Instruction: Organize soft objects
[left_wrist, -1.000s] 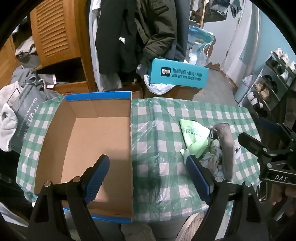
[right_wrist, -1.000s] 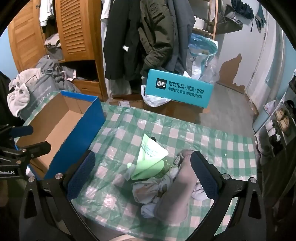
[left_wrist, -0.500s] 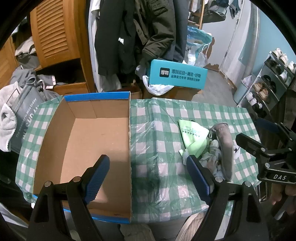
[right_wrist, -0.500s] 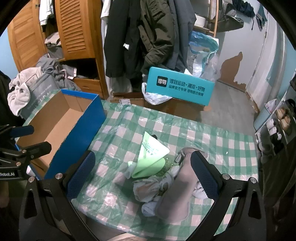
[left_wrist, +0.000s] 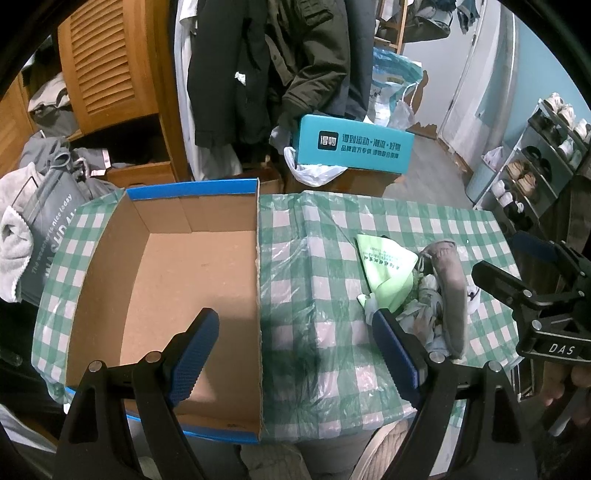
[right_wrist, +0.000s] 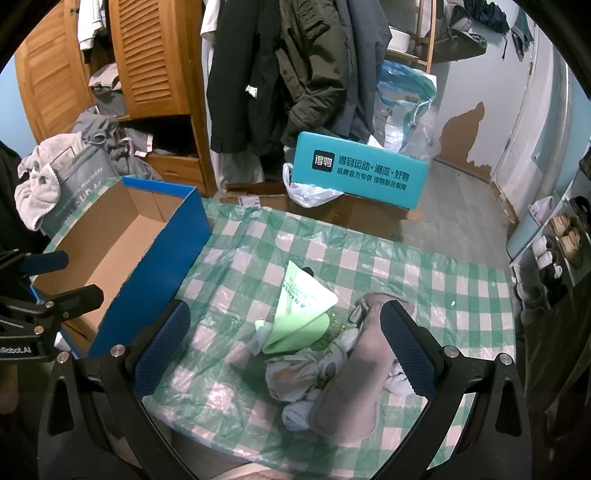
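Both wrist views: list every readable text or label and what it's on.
"DAS": right gripper body, left wrist view.
"Robot.AI", start cut off: left gripper body, right wrist view.
"得物 得到运动×潮流×好物": teal box; its smaller second line is only partly legible.
"The weather is nice today": grey bag; big letters below cut off.
Green pouch print: too small to read.

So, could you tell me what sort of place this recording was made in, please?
Most likely a lived-in home, perhaps a bedroom or entry area: coats hang by a wooden louvred wardrobe, a shoe rack stands to the right, and a checked tablecloth covers the table.
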